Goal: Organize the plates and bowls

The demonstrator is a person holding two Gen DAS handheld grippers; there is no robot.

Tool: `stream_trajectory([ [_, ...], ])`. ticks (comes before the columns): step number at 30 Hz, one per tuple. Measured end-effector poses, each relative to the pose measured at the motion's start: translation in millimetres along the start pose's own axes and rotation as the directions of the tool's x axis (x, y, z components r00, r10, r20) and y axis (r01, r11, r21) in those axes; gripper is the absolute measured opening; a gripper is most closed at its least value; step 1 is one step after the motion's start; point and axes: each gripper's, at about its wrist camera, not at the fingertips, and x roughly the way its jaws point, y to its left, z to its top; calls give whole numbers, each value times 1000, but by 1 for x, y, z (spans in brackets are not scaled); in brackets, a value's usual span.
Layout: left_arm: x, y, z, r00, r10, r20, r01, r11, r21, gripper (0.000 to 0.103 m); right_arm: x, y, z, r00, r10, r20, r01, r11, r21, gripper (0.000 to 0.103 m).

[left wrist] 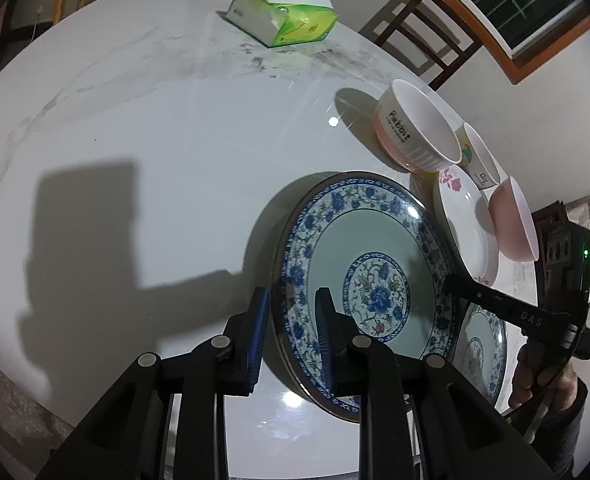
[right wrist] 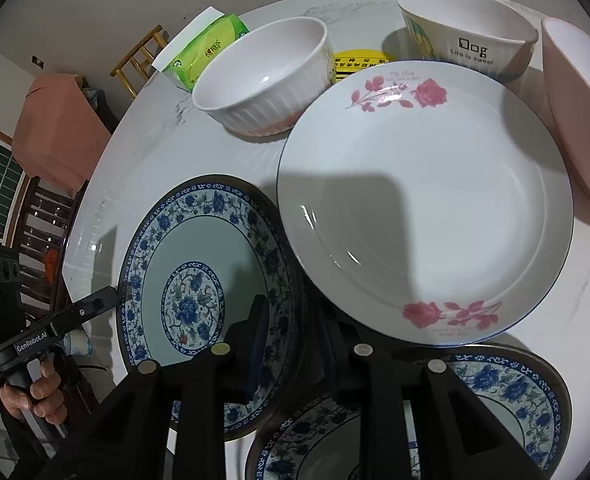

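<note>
Both tongs, the left tongs [left wrist: 291,340] and right tongs [right wrist: 291,344], clamp opposite rims of the blue-patterned plate [left wrist: 367,280] near the tabletop's [left wrist: 175,152] near edge. Next: lift it level onto its twin [right wrist: 495,392].
</note>
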Motion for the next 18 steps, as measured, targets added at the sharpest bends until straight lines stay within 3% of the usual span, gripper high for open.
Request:
stream_trajectory([
  [9,11,7,3,999,-7,-38,6,1000,-25,20,5,-4,1,1000,10,-11,-10,1000,1,24],
  [12,17,7,3,998,-23,-57,21,999,-38,11,8,-5,2,1000,6,-14,-6,1000,-8,18],
  [18,18,6,2,998,-6,-55,5,1000,-21,11,12,2,-1,1000,-8,-8,8,1000,-12,18],
])
